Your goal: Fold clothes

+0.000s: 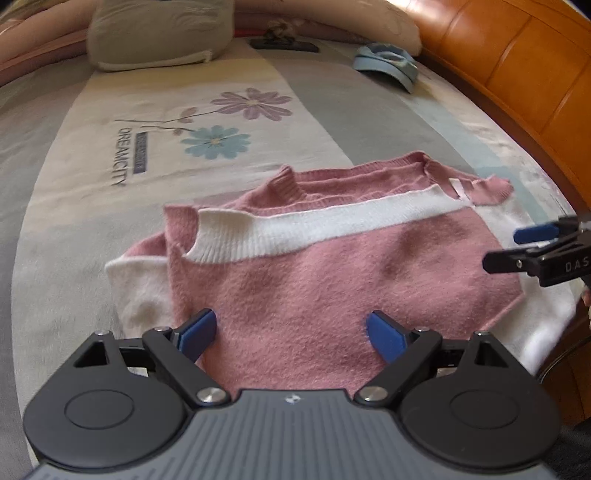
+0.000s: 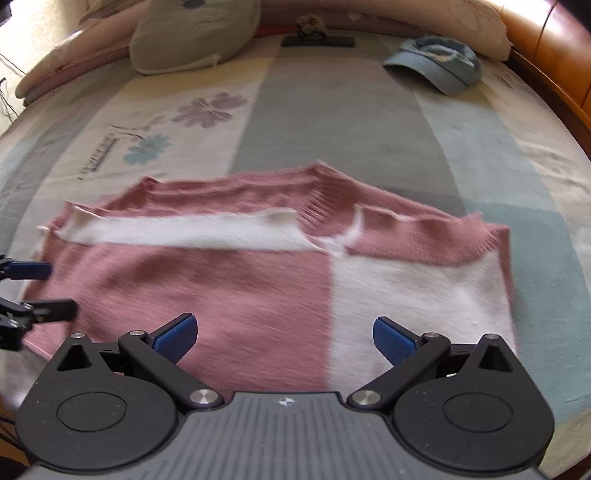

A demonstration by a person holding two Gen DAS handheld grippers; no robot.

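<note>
A pink and white knitted sweater (image 1: pixel 332 273) lies partly folded on the bed, its white ribbed band across the upper part and the pink collar at the far edge. My left gripper (image 1: pixel 291 332) hovers over the sweater's near pink edge, jaws wide open with nothing between the blue pads. My right gripper (image 2: pixel 284 338) stands open over the near edge where pink meets white (image 2: pixel 328 295), also empty. The right gripper also shows at the right edge of the left wrist view (image 1: pixel 532 247), and the left gripper at the left edge of the right wrist view (image 2: pixel 33 288).
The sweater rests on a striped bedspread (image 1: pixel 155 155) with printed flowers. A grey-green pillow (image 1: pixel 159 33) lies at the far left, a blue cap (image 1: pixel 388 64) at the far right, a dark flat object (image 1: pixel 284 45) between them. An orange wooden bed frame (image 1: pixel 517 74) curves along the right.
</note>
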